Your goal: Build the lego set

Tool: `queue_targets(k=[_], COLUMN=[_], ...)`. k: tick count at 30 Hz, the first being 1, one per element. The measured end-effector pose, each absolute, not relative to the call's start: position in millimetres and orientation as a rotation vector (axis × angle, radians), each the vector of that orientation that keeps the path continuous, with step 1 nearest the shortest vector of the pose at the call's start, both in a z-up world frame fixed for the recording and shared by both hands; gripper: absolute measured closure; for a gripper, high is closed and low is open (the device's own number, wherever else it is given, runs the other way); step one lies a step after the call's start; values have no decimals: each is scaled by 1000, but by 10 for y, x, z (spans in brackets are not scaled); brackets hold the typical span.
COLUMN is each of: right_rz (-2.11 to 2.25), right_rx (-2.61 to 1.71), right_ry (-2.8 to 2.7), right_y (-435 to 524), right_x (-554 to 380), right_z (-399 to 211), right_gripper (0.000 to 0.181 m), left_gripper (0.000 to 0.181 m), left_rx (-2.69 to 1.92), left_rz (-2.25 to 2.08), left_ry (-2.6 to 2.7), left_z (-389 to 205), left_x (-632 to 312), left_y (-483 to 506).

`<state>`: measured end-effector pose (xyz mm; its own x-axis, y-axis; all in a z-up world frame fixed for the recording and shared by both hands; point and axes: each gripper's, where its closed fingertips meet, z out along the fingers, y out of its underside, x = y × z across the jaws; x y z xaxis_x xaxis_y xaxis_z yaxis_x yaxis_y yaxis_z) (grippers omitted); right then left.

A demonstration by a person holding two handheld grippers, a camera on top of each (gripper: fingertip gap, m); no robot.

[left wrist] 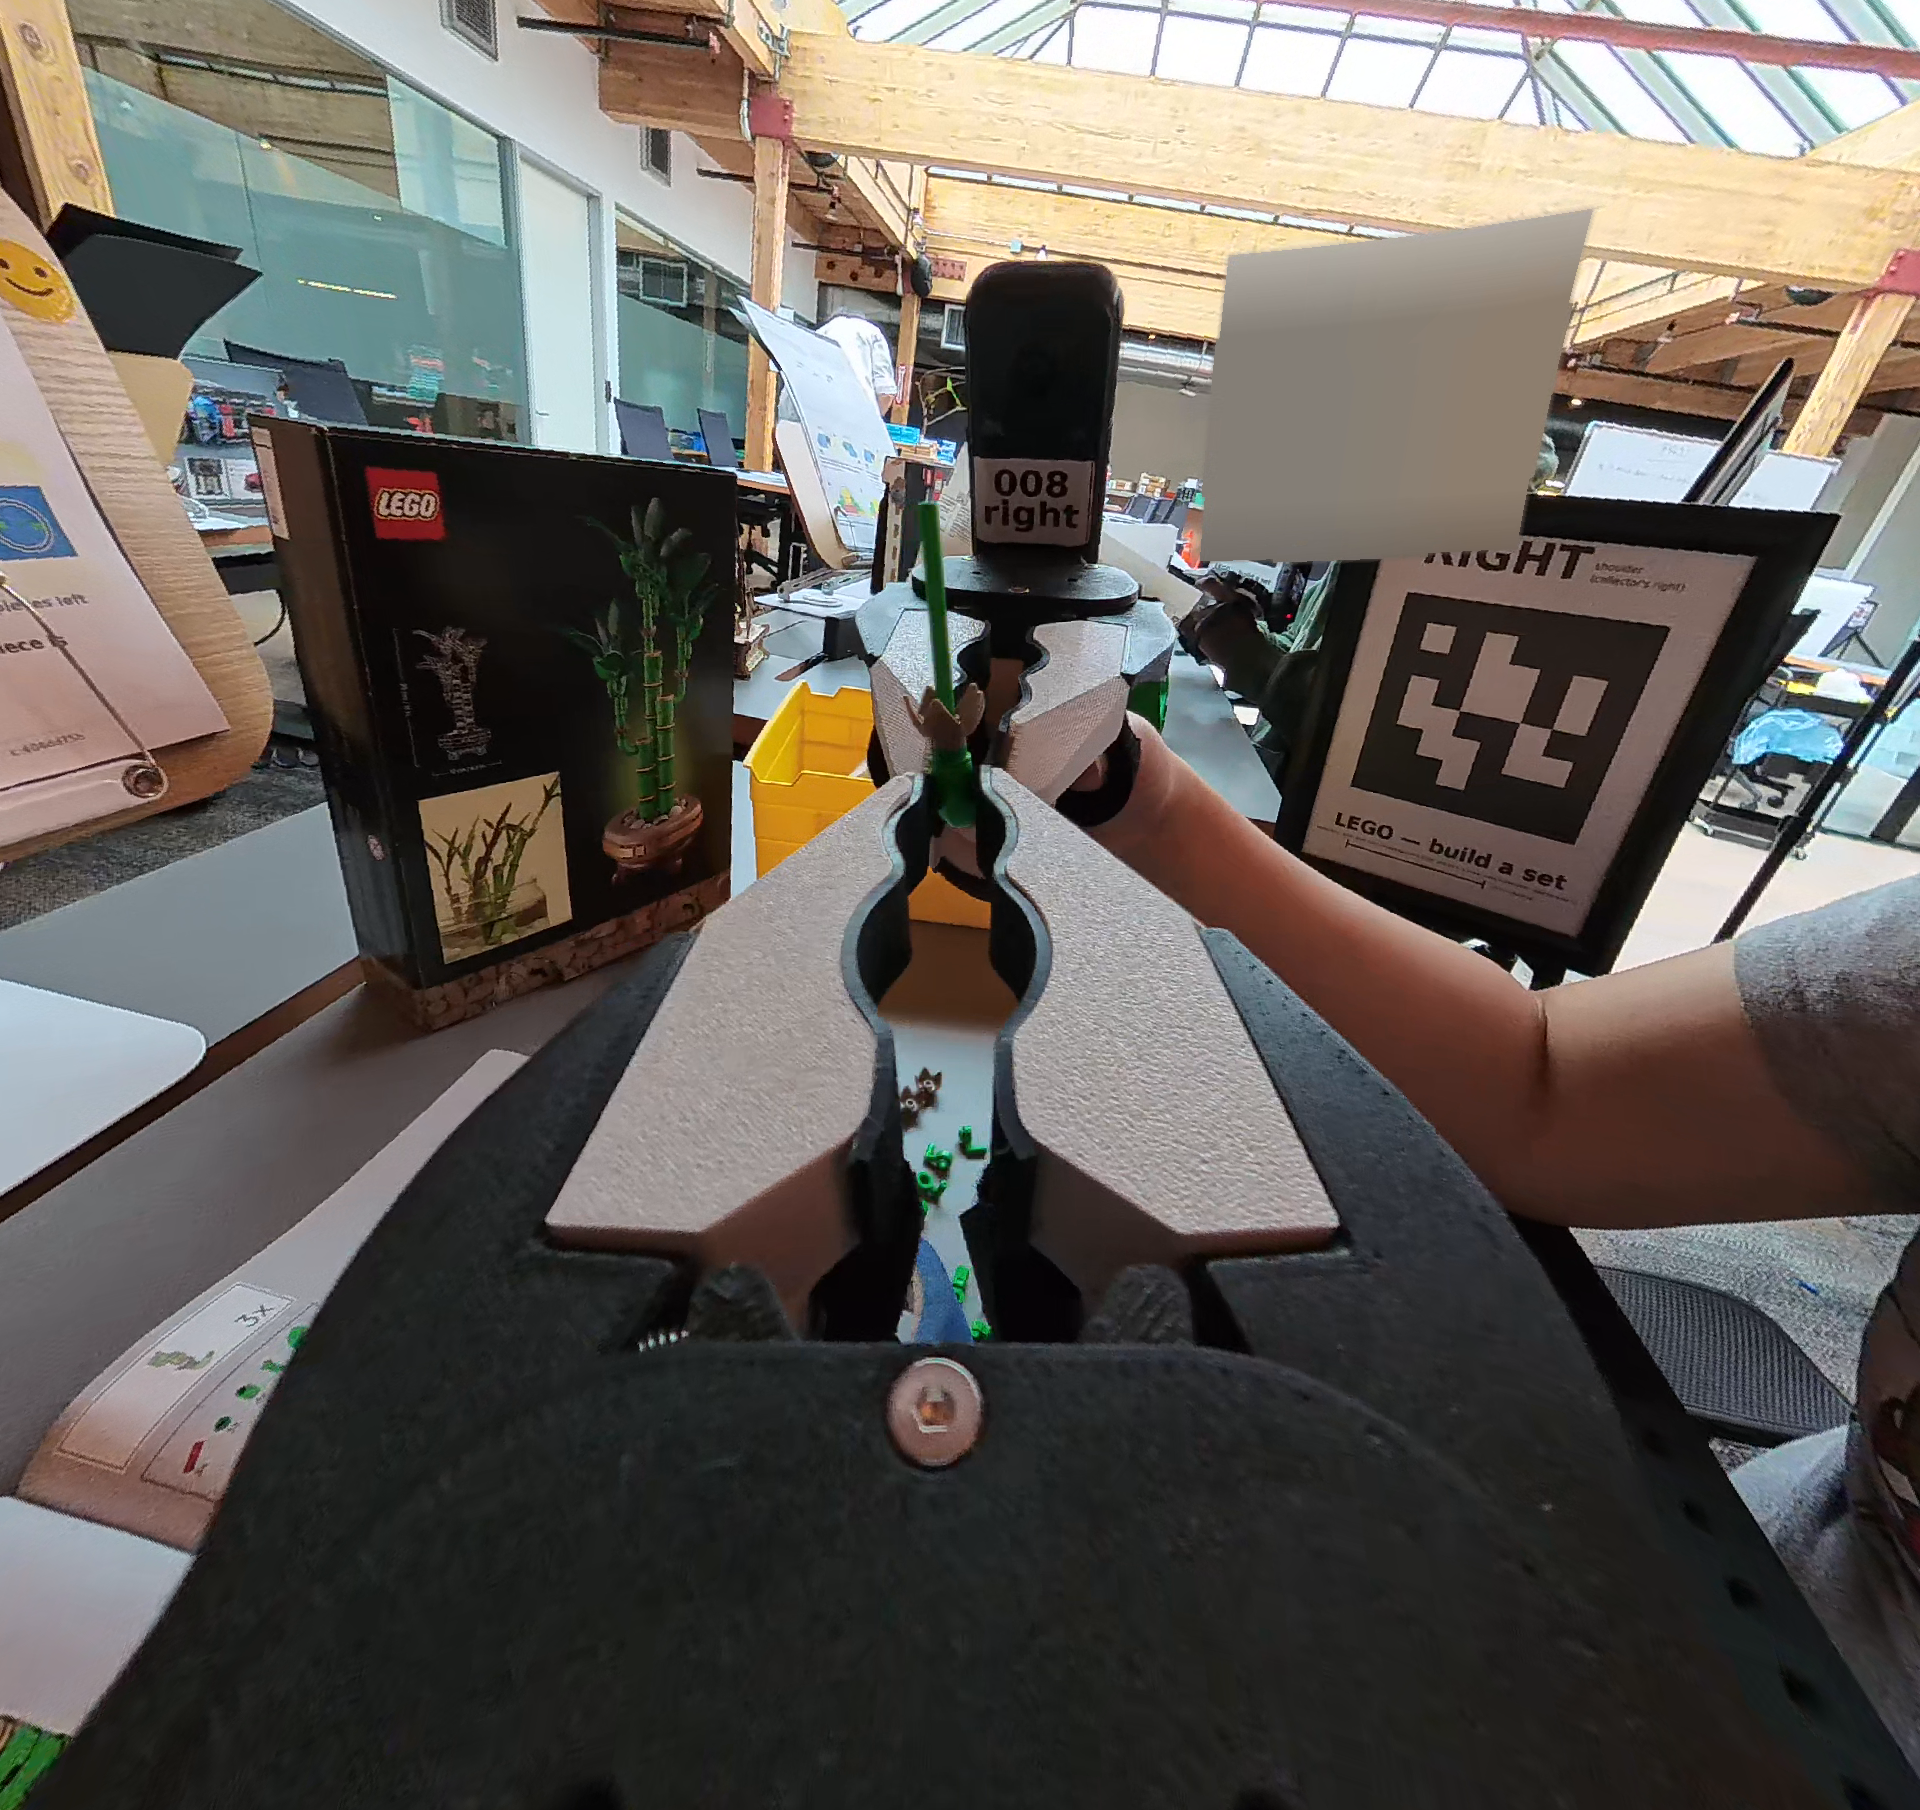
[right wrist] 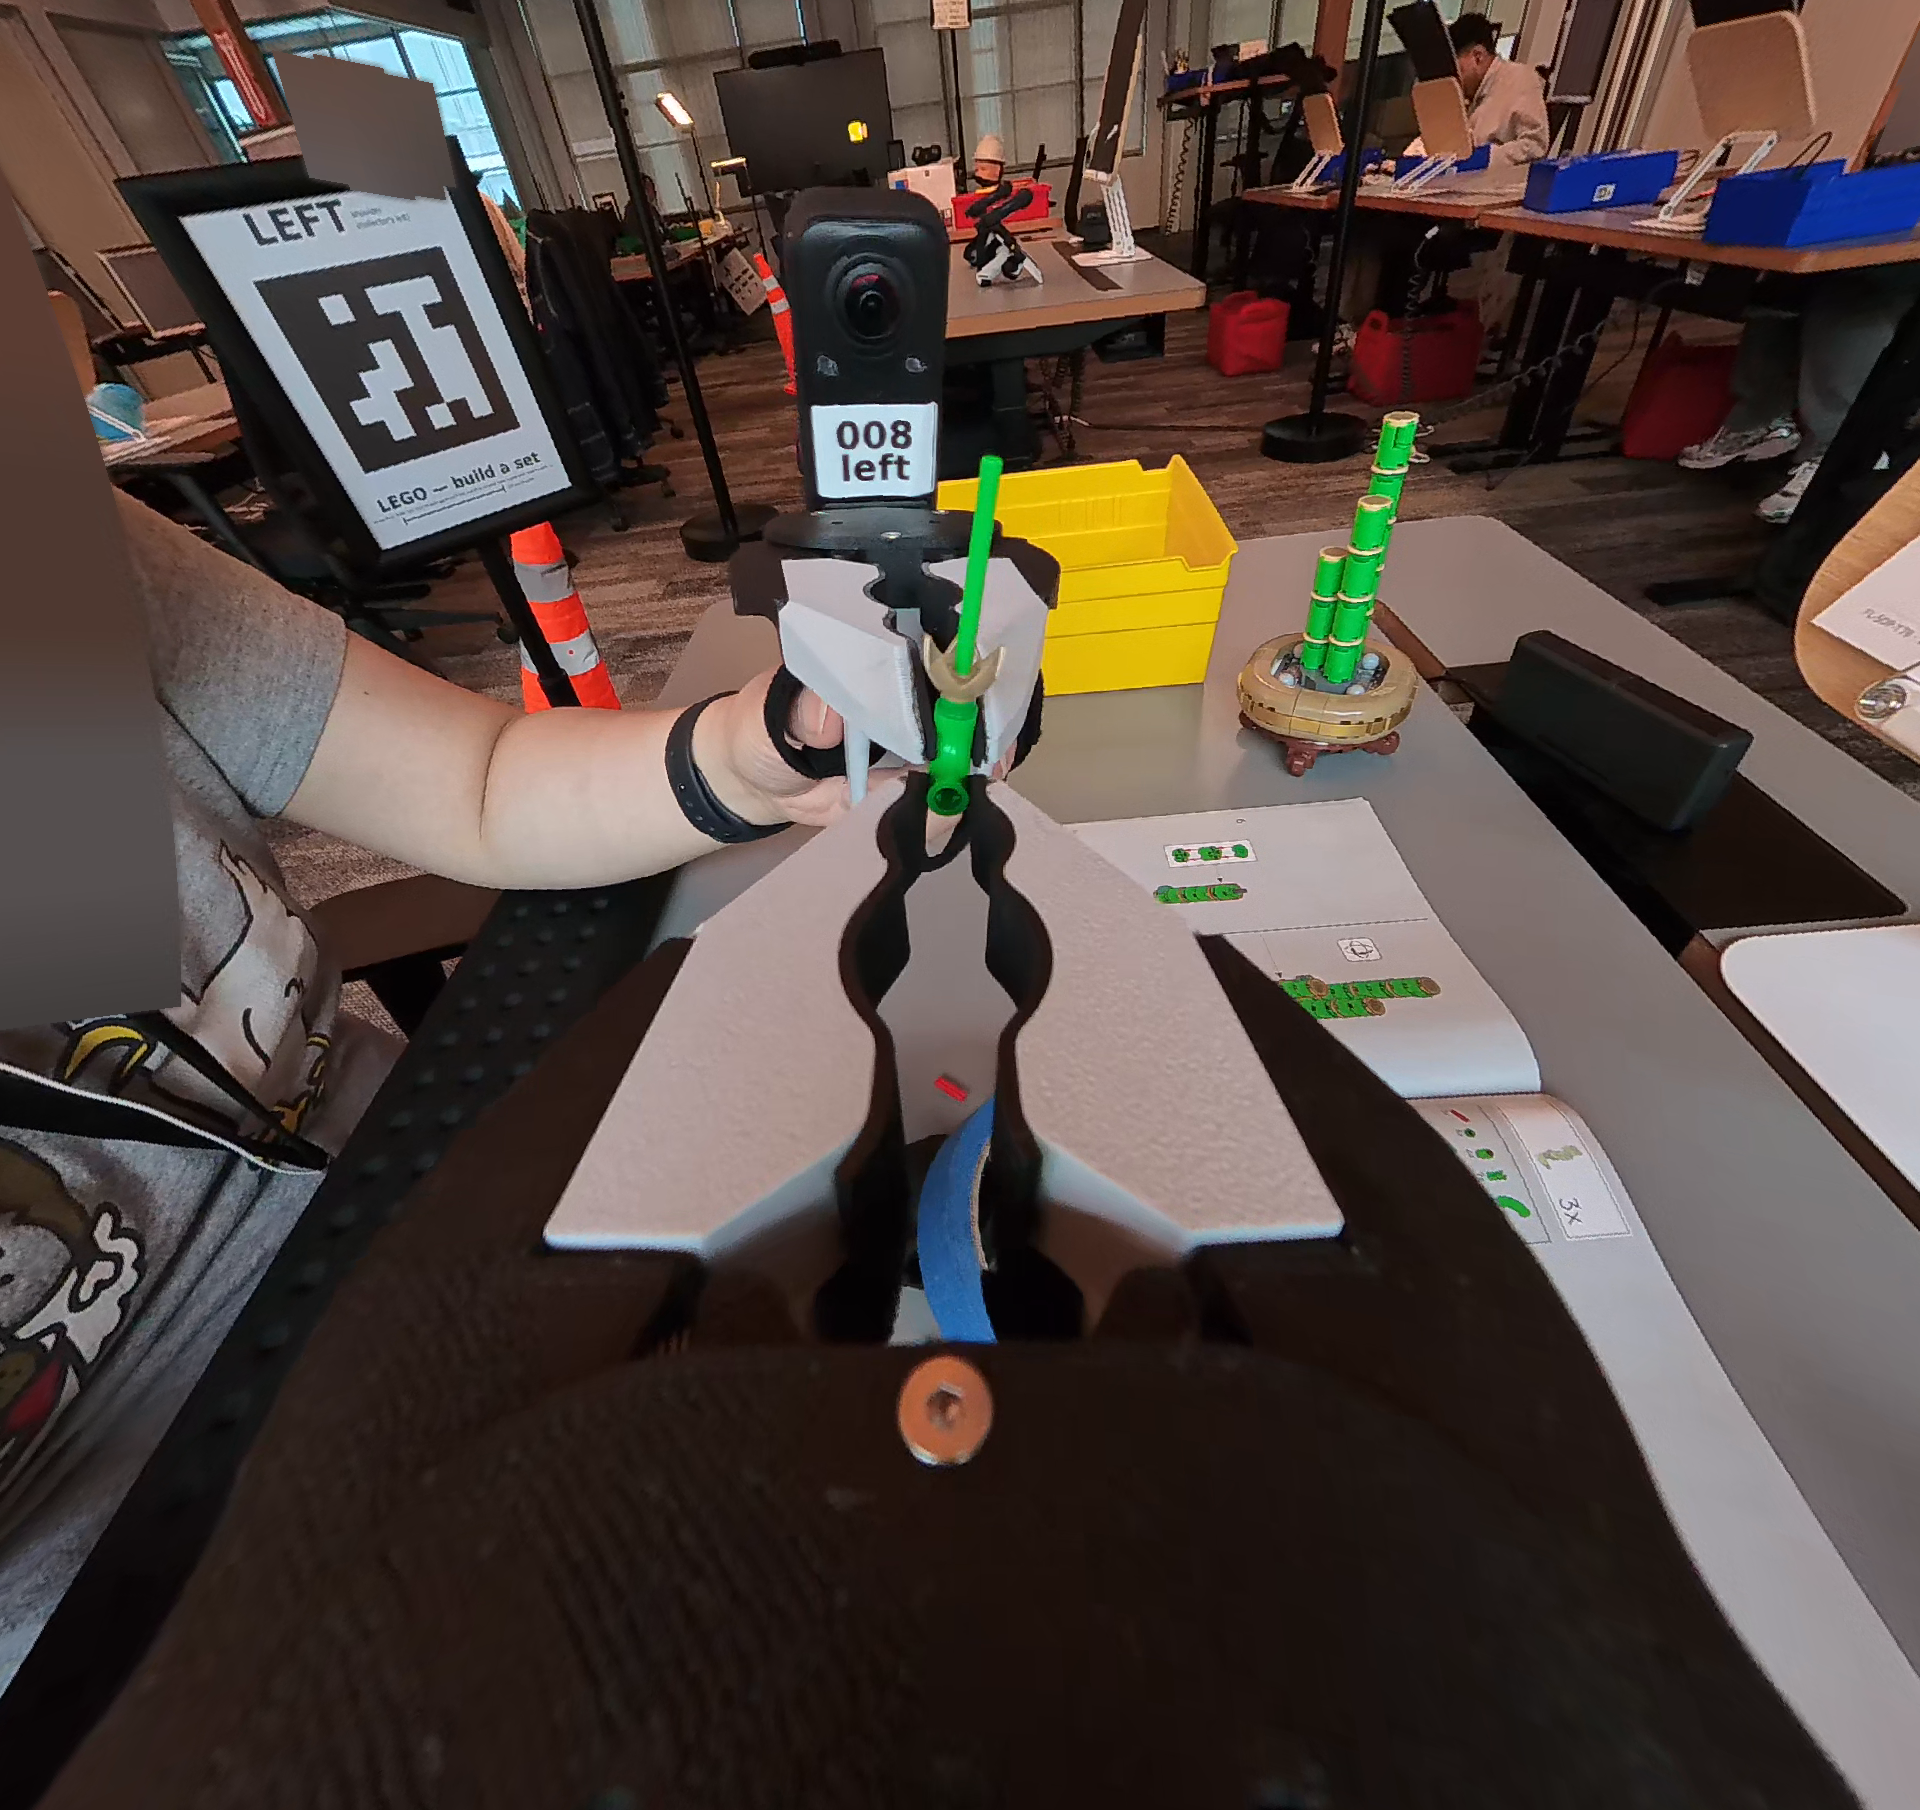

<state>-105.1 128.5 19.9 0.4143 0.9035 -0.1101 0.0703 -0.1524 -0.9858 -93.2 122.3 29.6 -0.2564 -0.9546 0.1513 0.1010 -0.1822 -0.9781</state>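
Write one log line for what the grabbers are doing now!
stage: mid-build | left gripper: pinching green stem | right gripper: pinching same stem | bamboo model: standing apart, untouched

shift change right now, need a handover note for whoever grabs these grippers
Left gripper: fingers shut on the base of the green stem, held upright in the air with a tan leaf piece threaded on it.
Right gripper: fingertips at the same base; whether it grips cannot be told.
Done: bamboo model partly built, standing on the table beyond the open booklet.
Left: finish the stem and probably add it to the model. Loose pieces lie on the table below; yellow bin behind.
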Motion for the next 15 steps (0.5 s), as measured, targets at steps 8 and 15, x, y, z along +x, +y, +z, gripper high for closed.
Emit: queue_targets(k=[8, 15], right_rz=[932, 930], right_rx=[-1543, -1546], right_ry=[-900, -895], right_y=[1269, 1290], right_x=[-1056, -1052], right_z=[217, 199], right_gripper=[176, 176], left_gripper=[176, 177], left_rx=[-1112, -1118], left_rz=[-1619, -1616], left_ry=[1210, 1205], left_z=[304, 292], left_x=[-932, -928], left_y=[1201, 1212])
